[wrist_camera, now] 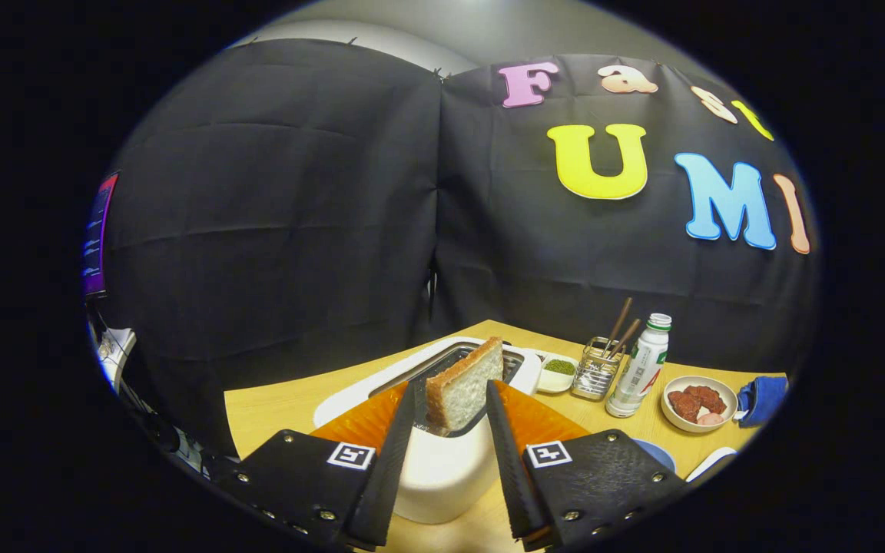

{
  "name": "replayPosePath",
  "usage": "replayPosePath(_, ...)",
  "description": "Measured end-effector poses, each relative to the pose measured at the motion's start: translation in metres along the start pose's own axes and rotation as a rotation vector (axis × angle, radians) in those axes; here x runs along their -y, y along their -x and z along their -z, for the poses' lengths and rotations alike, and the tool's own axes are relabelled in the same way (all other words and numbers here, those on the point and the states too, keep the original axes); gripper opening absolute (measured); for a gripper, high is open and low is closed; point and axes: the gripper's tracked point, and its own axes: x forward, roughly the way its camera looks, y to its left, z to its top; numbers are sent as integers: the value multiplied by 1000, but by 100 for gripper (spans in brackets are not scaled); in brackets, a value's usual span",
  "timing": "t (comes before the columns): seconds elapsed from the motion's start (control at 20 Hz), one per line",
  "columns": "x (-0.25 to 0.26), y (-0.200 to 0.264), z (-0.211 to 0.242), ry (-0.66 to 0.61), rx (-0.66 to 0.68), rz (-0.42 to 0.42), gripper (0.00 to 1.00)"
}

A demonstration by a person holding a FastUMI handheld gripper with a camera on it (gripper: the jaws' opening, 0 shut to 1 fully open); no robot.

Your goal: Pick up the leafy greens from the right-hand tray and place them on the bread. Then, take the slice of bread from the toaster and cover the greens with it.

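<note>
- We see the wooden table (281, 407) across the lower frame, smooth and pale.
- The glossy white toaster (442, 468), rounded, sits at lower centre.
- Our tool (450, 407) stands wide, fingers flanking but not pressing the porous, crusted bread slice (464, 388) upright in the slot.
- We judge the bread-taking step; next, close gently and lift straight.

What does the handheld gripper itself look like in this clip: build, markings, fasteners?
The gripper has two flat, wedge-shaped fingers with ribbed inner faces. Each sits on a dark textured plate fixed with small silver screws. A square black-and-white fiducial marker sits on each plate.
</note>
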Motion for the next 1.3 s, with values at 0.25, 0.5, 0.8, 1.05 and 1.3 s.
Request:
replayPosePath(0.25, 4, -26, 7, 6, -9, 63, 57)
replayPosePath(0.5, 13, -32, 5, 0, 1, 107, 27)
replayPosePath(0.8, 15, -34, 5, -15, 12, 64, 4)
replayPosePath(1.05, 21, -31, -11, -43, 45, 68, 4)
replayPosePath(1.3, 28, -25, -33, -67, 93, 64, 4)
